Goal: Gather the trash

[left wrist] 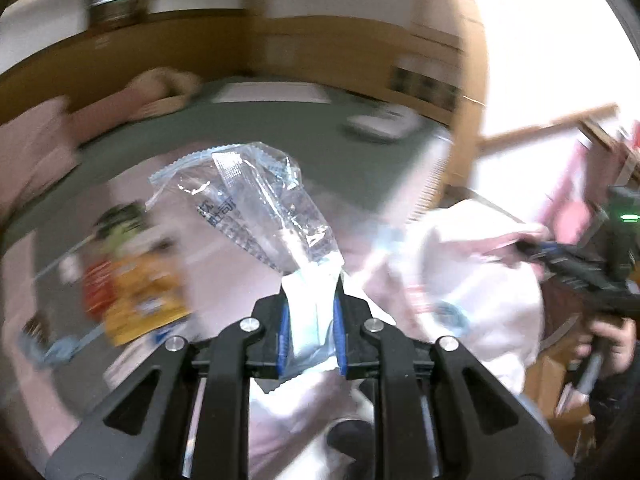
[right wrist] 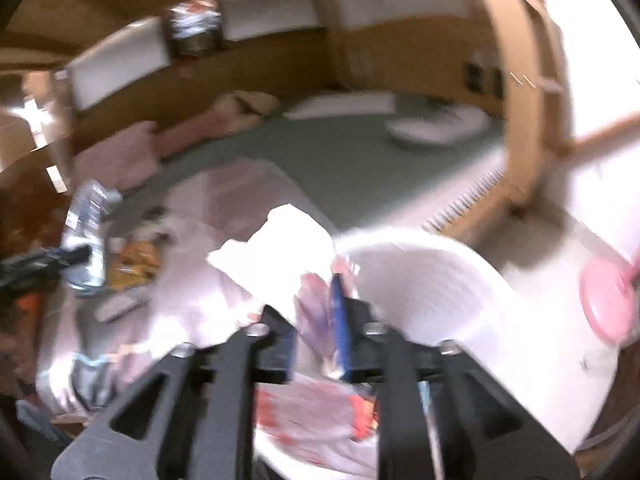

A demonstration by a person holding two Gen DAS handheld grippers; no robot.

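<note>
My left gripper (left wrist: 310, 320) is shut on a clear plastic wrapper (left wrist: 256, 204) with blue print, held up above the pink bedding. It also shows in the right wrist view (right wrist: 86, 236), with the left gripper (right wrist: 60, 258) at the far left. My right gripper (right wrist: 316, 316) is shut on the edge of a white plastic trash bag (right wrist: 424, 288) that hangs open to its right. In the left wrist view the bag (left wrist: 472, 280) bulges at right, with the right gripper (left wrist: 536, 248) holding its rim. An orange snack packet (left wrist: 140, 300) lies on the bedding at left.
A pink blanket (left wrist: 224, 248) covers the near part of a bed with a grey-green sheet (left wrist: 280, 132). Pink pillows (right wrist: 120, 156) line the wooden headboard. A white flat device (left wrist: 380, 124) lies at the far end. A pink round object (right wrist: 608, 300) is at right. Both views are motion-blurred.
</note>
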